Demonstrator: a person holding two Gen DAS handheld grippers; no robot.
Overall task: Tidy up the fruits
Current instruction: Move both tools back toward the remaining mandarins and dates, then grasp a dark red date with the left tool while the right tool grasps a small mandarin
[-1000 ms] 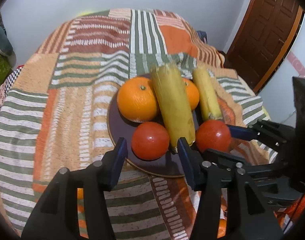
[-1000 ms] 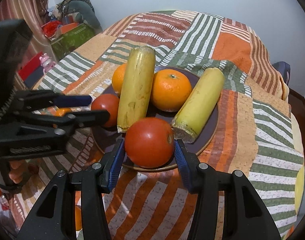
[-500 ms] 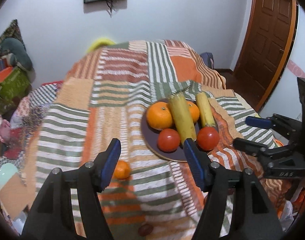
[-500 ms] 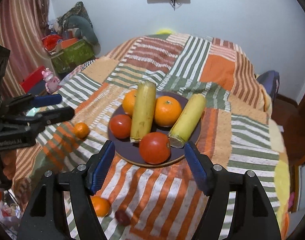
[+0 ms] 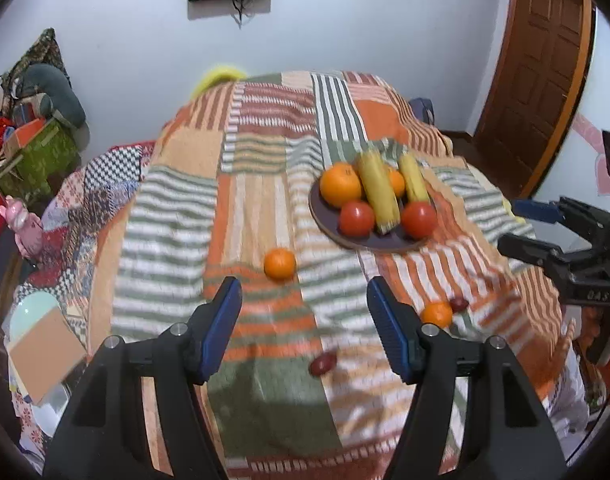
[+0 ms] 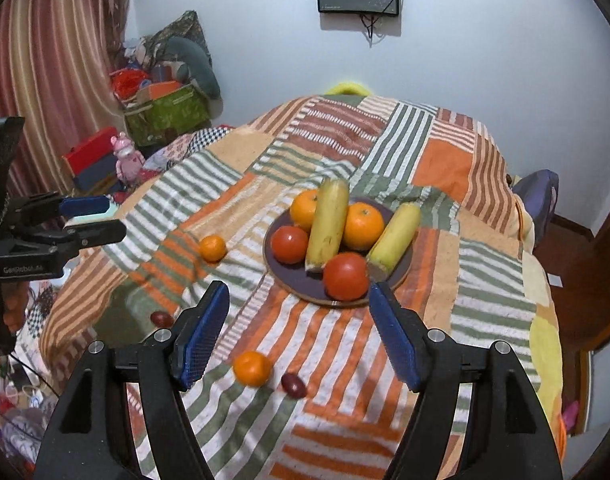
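A dark plate (image 5: 325,226) (image 6: 401,274) on the patchwork cloth holds two oranges (image 6: 363,227), two tomatoes (image 6: 345,276) and two long yellow fruits (image 6: 328,226). Loose on the cloth lie two small oranges (image 5: 279,264) (image 5: 437,314) (image 6: 213,248) (image 6: 252,368) and two dark red plums (image 5: 323,363) (image 5: 459,303) (image 6: 293,385) (image 6: 162,318). My left gripper (image 5: 305,328) is open and empty, above the cloth's near edge. My right gripper (image 6: 297,332) is open and empty, pulled back from the plate; it also shows in the left wrist view (image 5: 521,226).
The cloth covers a round table (image 6: 501,280). Boxes, bags and a pink toy (image 6: 125,156) crowd the floor at the left. A wooden door (image 5: 537,72) stands at the right. A curtain (image 6: 45,60) hangs at the far left.
Both grippers have pulled back and up from the plate over the last second. The plate now sits farther off, and the loose oranges and plums have come into view.
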